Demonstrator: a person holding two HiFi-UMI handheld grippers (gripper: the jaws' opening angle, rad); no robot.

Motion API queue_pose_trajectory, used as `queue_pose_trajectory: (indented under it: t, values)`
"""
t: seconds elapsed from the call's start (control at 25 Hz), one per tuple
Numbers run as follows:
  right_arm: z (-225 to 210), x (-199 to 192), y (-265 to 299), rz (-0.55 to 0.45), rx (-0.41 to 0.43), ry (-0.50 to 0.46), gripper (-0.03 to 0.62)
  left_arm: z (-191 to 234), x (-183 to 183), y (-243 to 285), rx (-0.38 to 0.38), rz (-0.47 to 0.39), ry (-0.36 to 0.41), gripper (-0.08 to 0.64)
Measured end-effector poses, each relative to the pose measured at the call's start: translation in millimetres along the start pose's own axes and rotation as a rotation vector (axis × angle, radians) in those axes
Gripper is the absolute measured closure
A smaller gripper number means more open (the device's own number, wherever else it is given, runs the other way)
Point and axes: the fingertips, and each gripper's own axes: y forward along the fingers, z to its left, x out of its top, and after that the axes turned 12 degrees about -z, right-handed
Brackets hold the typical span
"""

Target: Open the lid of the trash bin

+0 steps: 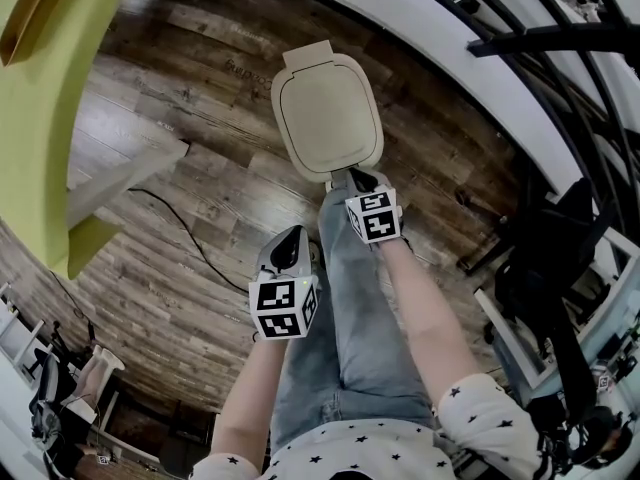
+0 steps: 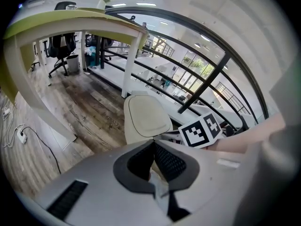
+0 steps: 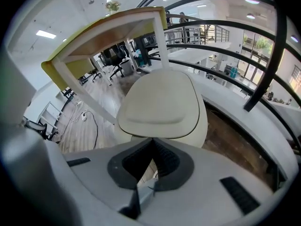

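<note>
Wood plank floor (image 1: 200,198) under me, green-edged table (image 1: 40,118) off to the left, black railing (image 1: 560,38) on the right. The trash bin (image 1: 328,118) sits on the floor just ahead, lid (image 3: 160,102) down flat. My right gripper (image 3: 151,139) has its fingers pressed together, holding nothing, right by the bin's near edge. Left gripper (image 2: 154,141) is the same, nearer me.

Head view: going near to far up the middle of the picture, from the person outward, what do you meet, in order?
Starred shirt → left tool, jaws together → right tool, jaws together → trash bin, its lid down.
</note>
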Motion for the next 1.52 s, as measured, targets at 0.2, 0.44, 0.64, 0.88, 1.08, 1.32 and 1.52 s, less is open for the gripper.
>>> queue_pose_trajectory:
  t: [0.2,0.44,0.64,0.88,1.08,1.32,1.52]
  values:
    - [-1,-1,0,0.007,-0.045,0.034,0.598,-2,0,0,-0.006,0.001,-0.002,0.549]
    - [-1,-1,0,0.004,-0.051,0.015,0.598,-2,-2,-2,-0.006,0.002,0.001,0.549]
    - [-1,-1,-2,-0.006,-0.065,0.021,0.598,-2,-1,-5,-0.004,0.000,0.008,0.549]
    - [1,-3,-5,0.001,-0.065,0.025,0.598,-2,2,-7,-0.004,-0.005,0.009,0.549]
    - [2,-8,-9,0.001,-0.065,0.022,0.598,-5,-1,-9,-0.005,-0.005,0.008,0.549]
    - [3,-17,-9,0.015,-0.060,0.029,0.598,-6,-5,-7,-0.005,-0.002,0.005,0.549]
    - [4,-41,-12,0.097,-0.056,0.008,0.598,-7,-5,-9,-0.002,-0.008,0.002,0.549]
